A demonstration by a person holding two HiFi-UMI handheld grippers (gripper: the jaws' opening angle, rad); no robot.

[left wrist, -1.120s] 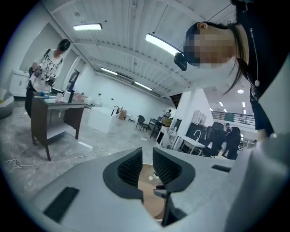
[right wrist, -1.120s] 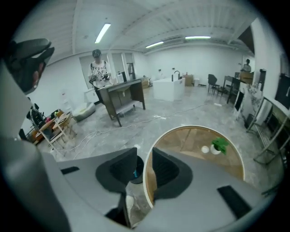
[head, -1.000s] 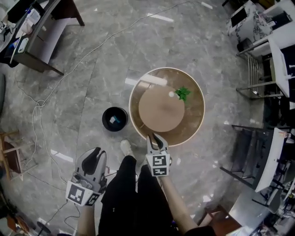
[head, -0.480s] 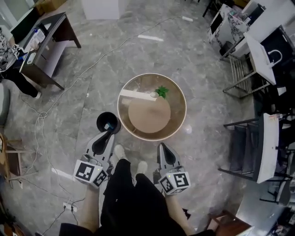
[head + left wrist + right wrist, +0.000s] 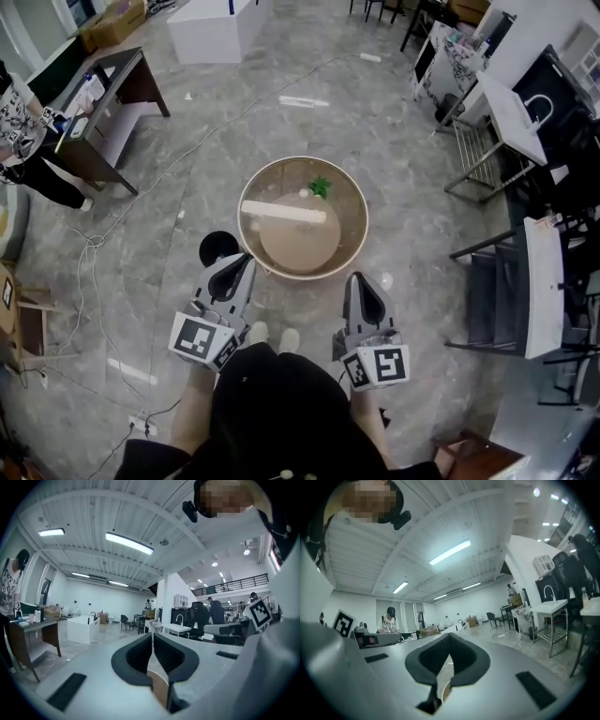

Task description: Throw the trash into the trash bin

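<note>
A round wooden table [image 5: 349,221] stands ahead of me, with a small green piece of trash [image 5: 320,187] and a white bit [image 5: 302,192] at its far side. The black trash bin [image 5: 214,247] sits on the floor at the table's left, partly hidden behind my left gripper [image 5: 242,261]. That gripper is shut and empty; in the left gripper view its tips [image 5: 152,635] meet with nothing between. My right gripper [image 5: 357,278] hangs short of the table's near right edge, also shut and empty, its tips [image 5: 449,637] touching.
A dark desk [image 5: 105,92] with a person [image 5: 26,141] beside it stands at the far left. A white block [image 5: 211,28] is at the top. Metal racks and chairs [image 5: 497,122] line the right. Cables [image 5: 92,246] trail over the marble floor.
Both grippers have risen and now point level. The right one drew back from the table's edge and its jaws closed. The left one moved up beside the bin.
</note>
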